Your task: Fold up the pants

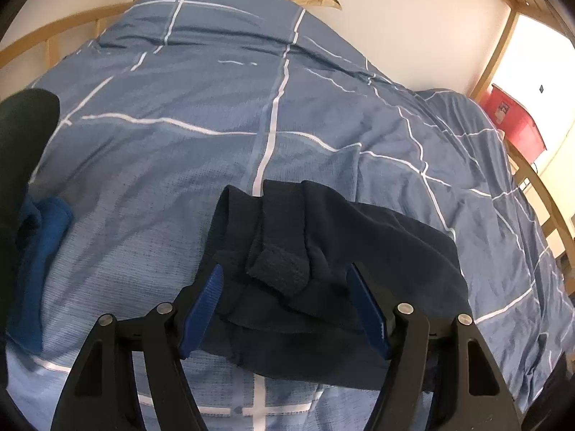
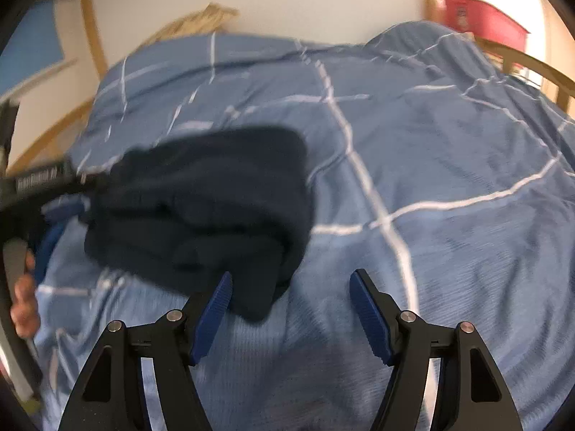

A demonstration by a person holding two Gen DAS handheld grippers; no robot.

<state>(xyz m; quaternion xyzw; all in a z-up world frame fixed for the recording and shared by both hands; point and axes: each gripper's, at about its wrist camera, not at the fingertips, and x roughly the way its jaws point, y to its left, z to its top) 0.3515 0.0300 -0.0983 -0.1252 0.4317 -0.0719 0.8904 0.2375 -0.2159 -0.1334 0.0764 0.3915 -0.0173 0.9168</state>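
Navy, soft-knit pants (image 1: 323,258) lie bunched on the blue checked duvet (image 1: 215,136), their near edge between the spread, empty left gripper (image 1: 285,309). The right gripper (image 2: 291,309), also spread, has only a corner beside its left pad. Both should probably seat deeper over one edge before pinching.

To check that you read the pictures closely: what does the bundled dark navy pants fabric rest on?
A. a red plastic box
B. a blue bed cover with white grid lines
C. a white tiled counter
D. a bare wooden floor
B: the dark navy pants lie bundled on the blue bed cover with white grid lines, which spreads around them in both views.
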